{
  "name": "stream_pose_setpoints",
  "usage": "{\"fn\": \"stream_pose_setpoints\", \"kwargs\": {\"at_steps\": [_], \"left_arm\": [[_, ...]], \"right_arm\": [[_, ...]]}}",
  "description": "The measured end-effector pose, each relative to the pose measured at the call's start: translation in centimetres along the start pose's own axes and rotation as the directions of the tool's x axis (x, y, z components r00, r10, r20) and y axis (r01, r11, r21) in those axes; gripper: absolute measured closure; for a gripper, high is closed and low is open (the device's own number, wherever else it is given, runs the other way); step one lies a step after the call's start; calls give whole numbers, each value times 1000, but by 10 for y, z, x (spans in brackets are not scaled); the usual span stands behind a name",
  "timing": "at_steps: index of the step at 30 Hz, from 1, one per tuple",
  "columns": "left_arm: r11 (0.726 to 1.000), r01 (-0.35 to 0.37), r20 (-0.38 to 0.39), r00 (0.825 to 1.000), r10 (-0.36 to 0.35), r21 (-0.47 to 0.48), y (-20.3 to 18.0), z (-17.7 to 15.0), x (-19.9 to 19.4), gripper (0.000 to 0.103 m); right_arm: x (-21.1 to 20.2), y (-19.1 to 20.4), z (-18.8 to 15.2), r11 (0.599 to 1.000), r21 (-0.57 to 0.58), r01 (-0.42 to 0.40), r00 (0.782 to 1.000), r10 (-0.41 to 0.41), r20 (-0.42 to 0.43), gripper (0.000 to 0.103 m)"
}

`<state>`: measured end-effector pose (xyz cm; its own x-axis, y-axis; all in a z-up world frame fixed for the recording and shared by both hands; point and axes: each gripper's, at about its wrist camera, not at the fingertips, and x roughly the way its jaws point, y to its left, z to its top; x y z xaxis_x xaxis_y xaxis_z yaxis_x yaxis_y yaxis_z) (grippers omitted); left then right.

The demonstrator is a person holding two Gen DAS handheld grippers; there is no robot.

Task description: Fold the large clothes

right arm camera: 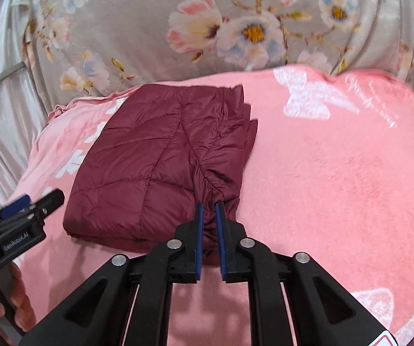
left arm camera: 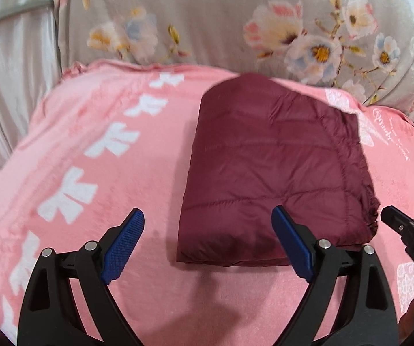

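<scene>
The left gripper [left arm camera: 208, 240] stood wide open and empty over the near edge of the maroon quilted puffer jacket [left arm camera: 270, 167]. The right gripper [right arm camera: 209, 227] had its jaws narrow with the jacket's gathered hem [right arm camera: 211, 193] between them; whether the pads pressed it could not be told. The jacket lay folded on the pink fleece blanket [right arm camera: 336, 173]. Judged best practice: release fully, lift clear, avoid dragging the fold. Behind the jacket stood a grey floral quilt [left arm camera: 207, 20].

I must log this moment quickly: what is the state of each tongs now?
Left tongs: open wide, holding nothing.
Right tongs: nearly closed, gathered hem of the maroon jacket between the pads.
</scene>
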<state>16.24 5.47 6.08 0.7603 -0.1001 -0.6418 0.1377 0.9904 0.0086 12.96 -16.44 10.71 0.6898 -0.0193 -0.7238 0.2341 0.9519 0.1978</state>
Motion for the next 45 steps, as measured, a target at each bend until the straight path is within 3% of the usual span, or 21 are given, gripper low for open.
{"fn": "stream_pose_setpoints", "kwargs": {"at_steps": [2,5,13,22,29,45], "left_arm": [[999,-31,44,999,30,10,-7,-4,-10,9],[1000,-28,80,996,28,-2,-15,-15,-16,5],[999,-40,46,998,40,9,-38,-67,-6,5],[996,-93,34,995,93,-10,-36,-74,-4,5],[997,-81,56,995,81,-10,-35,-76,-8,5],[996,-90,56,995,88,29,-43,-75,-6,5]], "right_arm": [[-5,6,-10,999,-43,24,999,-22,39,73],[-9,10,-25,995,-86,42,997,-36,74,67],[-13,5,-58,997,-47,60,998,-58,38,51],[-9,11,-64,992,-71,102,994,-99,39,50],[-8,25,-70,992,-94,90,996,-88,26,50],[-5,17,-69,995,-64,83,997,-82,13,50]]}}
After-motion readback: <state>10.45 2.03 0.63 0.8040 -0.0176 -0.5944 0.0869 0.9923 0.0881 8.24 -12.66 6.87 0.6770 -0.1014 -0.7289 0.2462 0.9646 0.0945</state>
